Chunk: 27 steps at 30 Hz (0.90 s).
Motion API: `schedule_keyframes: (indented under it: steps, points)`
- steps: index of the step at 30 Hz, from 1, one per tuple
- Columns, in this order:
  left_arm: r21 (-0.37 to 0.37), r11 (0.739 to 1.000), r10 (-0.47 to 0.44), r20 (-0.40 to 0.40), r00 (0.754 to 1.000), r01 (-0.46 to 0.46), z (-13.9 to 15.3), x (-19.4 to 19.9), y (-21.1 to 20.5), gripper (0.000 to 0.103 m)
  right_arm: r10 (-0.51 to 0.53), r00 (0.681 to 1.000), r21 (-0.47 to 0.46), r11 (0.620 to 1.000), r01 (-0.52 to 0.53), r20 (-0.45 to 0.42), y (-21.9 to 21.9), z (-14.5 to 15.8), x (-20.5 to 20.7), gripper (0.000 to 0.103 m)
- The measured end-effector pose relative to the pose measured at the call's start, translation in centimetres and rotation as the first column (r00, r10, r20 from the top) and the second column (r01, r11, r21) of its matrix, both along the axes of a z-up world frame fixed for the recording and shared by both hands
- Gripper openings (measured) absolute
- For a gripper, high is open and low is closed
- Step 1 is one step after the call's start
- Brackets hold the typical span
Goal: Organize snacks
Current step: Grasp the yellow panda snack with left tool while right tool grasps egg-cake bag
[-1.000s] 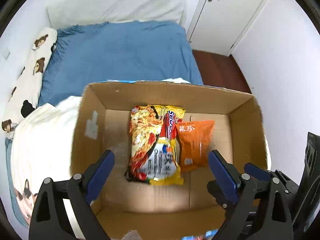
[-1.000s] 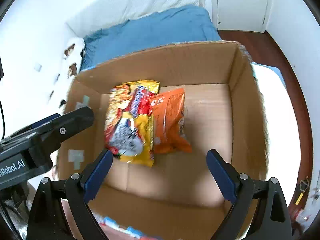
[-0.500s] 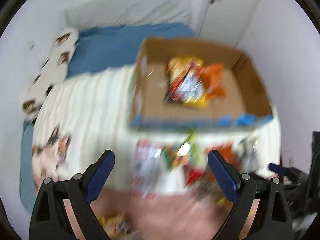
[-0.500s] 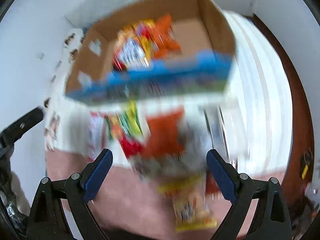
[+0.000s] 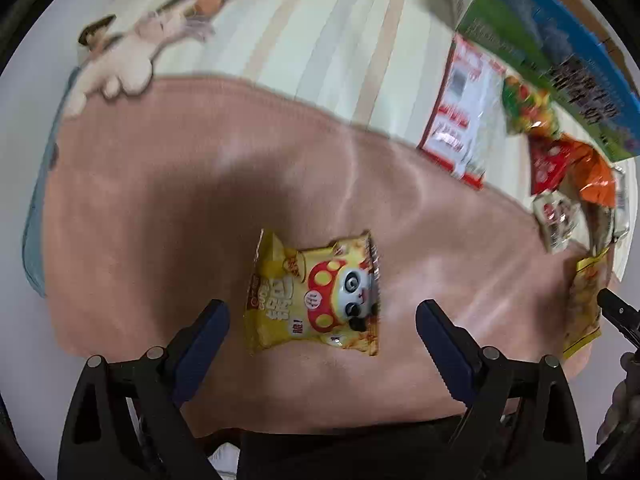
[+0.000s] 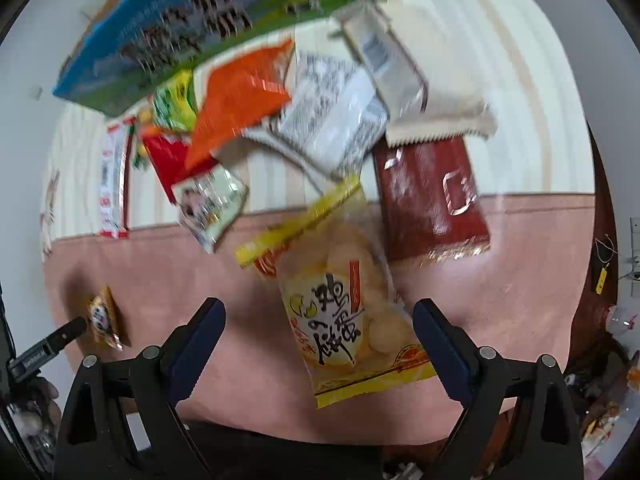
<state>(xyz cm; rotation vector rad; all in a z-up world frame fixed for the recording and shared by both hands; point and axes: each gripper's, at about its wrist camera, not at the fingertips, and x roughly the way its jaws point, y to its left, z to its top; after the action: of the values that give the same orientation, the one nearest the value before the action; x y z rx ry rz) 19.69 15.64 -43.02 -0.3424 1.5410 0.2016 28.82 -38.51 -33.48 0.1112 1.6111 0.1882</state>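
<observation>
In the left wrist view a small yellow panda snack bag (image 5: 316, 296) lies flat on the pink blanket (image 5: 160, 200). My left gripper (image 5: 322, 320) hangs over it, open, fingers either side and apart from the bag. In the right wrist view a long yellow cracker bag (image 6: 344, 300) lies on the same blanket. My right gripper (image 6: 318, 320) is open above its lower half, not touching. The printed side of the cardboard box (image 6: 208, 20) shows at the top, with a pile of snack packets in front.
The pile holds an orange bag (image 6: 240, 96), a dark red packet (image 6: 432, 196), white and beige packets (image 6: 332, 112), a green one (image 6: 176, 100) and a red-and-white packet (image 5: 460, 112). A striped cream cover (image 5: 320, 28) lies beyond the blanket. The left gripper's body (image 6: 44, 350) shows at lower left.
Both grippers left the space over the open box and swung back and down over the pink blanket. Each now hovers low over a yellow snack bag. Their jaws stayed wide.
</observation>
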Motion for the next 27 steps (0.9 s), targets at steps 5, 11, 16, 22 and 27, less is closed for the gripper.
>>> schedule_keyframes:
  steps: [5, 11, 16, 22, 27]
  points:
    - [-0.045, 0.999, -0.012, -0.063, 0.998, 0.009, -3.5, 0.8, -0.5, 0.096, -0.006, 0.999, -0.005, 1.000, 0.005, -0.038, 0.4, -1.8, -0.7, 0.096]
    - [-0.066, 0.998, -0.021, -0.048, 0.999, 0.017, -5.0, 1.8, -1.6, 0.071, -0.053, 0.997, -0.026, 0.998, 0.052, -0.058, 0.3, -3.8, -2.2, 0.064]
    - [-0.078, 0.995, -0.063, -0.025, 0.998, 0.061, -4.7, 2.3, -4.9, 0.070, -0.078, 0.995, -0.014, 0.997, 0.077, -0.067, 0.8, -4.0, -3.8, 0.059]
    - [-0.075, 0.980, -0.185, -0.009, 0.983, 0.184, -5.1, 3.3, -10.7, 0.070, -0.076, 0.993, 0.015, 0.997, 0.077, -0.095, 2.7, -4.2, -6.1, 0.059]
    - [-0.035, 0.972, -0.235, -0.031, 0.971, 0.234, -6.2, 3.6, -12.5, 0.070, -0.092, 0.991, 0.043, 0.994, 0.096, -0.092, 3.2, -3.6, -6.5, 0.075]
